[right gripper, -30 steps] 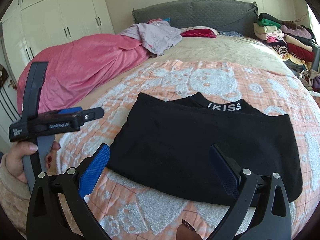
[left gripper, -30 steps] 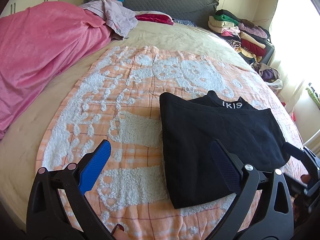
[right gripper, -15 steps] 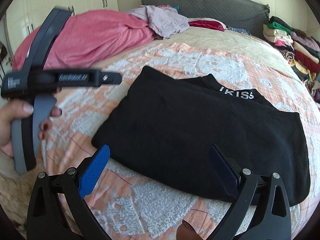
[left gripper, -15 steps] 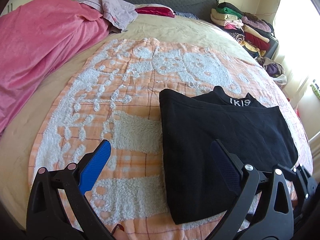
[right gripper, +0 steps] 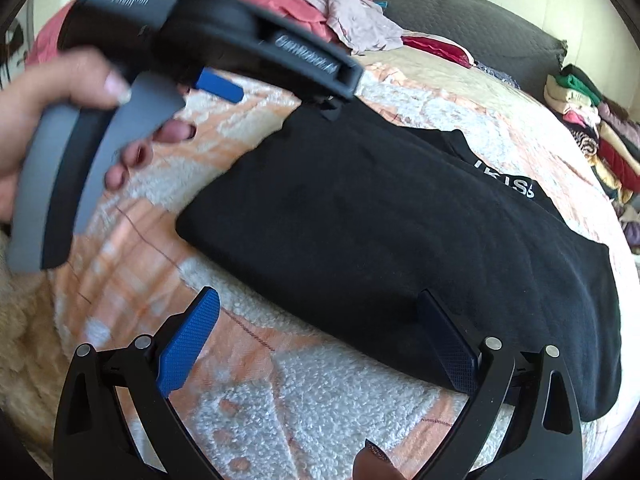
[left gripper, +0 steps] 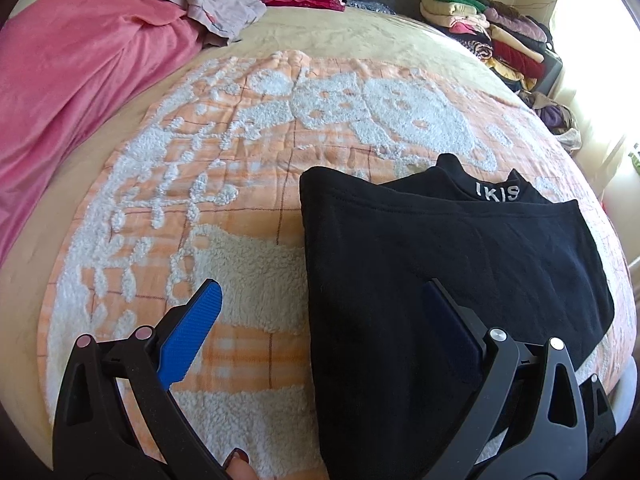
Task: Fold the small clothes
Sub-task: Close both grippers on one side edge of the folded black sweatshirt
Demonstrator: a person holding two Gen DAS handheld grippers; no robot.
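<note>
Lying flat on the orange-and-white blanket (left gripper: 248,184), the folded black garment (left gripper: 440,264) sits toward the blanket's near right corner, its collar with white lettering pointing at the headboard (right gripper: 460,12). Left gripper (left gripper: 320,312): fingers spread wide apart, nothing between them; it straddles the garment's left edge, blue pad (left gripper: 192,332) over bare blanket, the other finger over black fabric. Contact with the cloth cannot be judged. Right gripper (right gripper: 320,320): also spread wide, empty, at the garment's near edge; its right finger overlaps the hem. In the right wrist view a hand (right gripper: 48,120) grips the left tool's handle, motion-blurred. Pink quilt (left gripper: 68,80) along the bed's left edge; stacked clothes (left gripper: 500,36) at the far right corner.
</note>
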